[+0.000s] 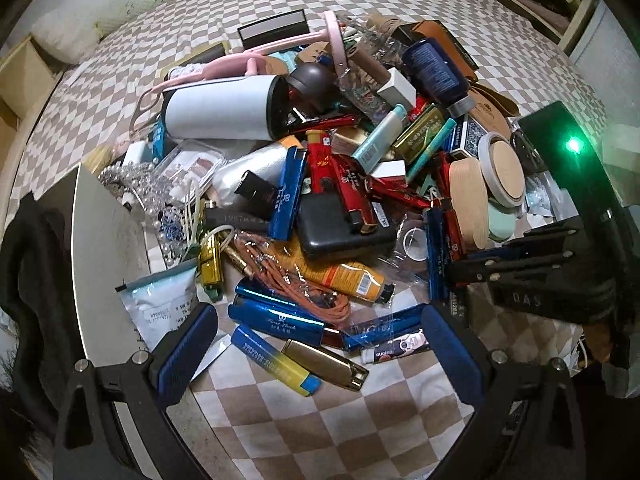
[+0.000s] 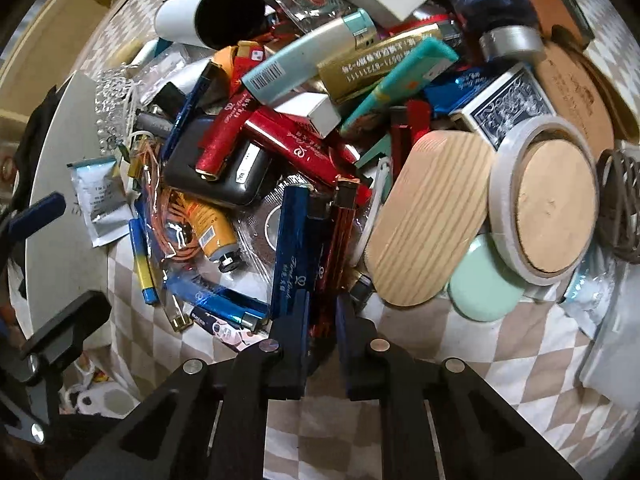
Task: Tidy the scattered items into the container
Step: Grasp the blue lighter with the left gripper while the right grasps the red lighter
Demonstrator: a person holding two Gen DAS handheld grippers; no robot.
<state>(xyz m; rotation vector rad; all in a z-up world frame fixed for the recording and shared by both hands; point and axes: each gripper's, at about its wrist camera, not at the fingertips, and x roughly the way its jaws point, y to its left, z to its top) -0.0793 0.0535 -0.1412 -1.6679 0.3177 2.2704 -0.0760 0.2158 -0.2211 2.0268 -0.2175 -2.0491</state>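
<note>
A heap of small items lies on the checkered cover (image 1: 320, 400): several blue lighters (image 1: 276, 316), red lighters (image 1: 352, 184), a black case (image 1: 340, 228), a white tumbler (image 1: 224, 108) and a wooden oval lid (image 2: 428, 216). My left gripper (image 1: 320, 320) hangs open over the blue lighters at the near edge of the heap, touching nothing. My right gripper (image 2: 322, 316) points down into the pile and is shut on a slim red lighter (image 2: 336, 240). A blue lighter (image 2: 292, 240) lies right beside its left finger. In the left wrist view the right gripper (image 1: 452, 272) comes in from the right.
A white flat-sided container (image 1: 104, 248) stands at the left edge of the heap, with a pale sachet (image 1: 160, 304) leaning on it. A round cork-and-white lid (image 2: 548, 200) and a mint disc (image 2: 484, 284) lie right of the grasp. Dark fabric (image 1: 28, 264) hangs at far left.
</note>
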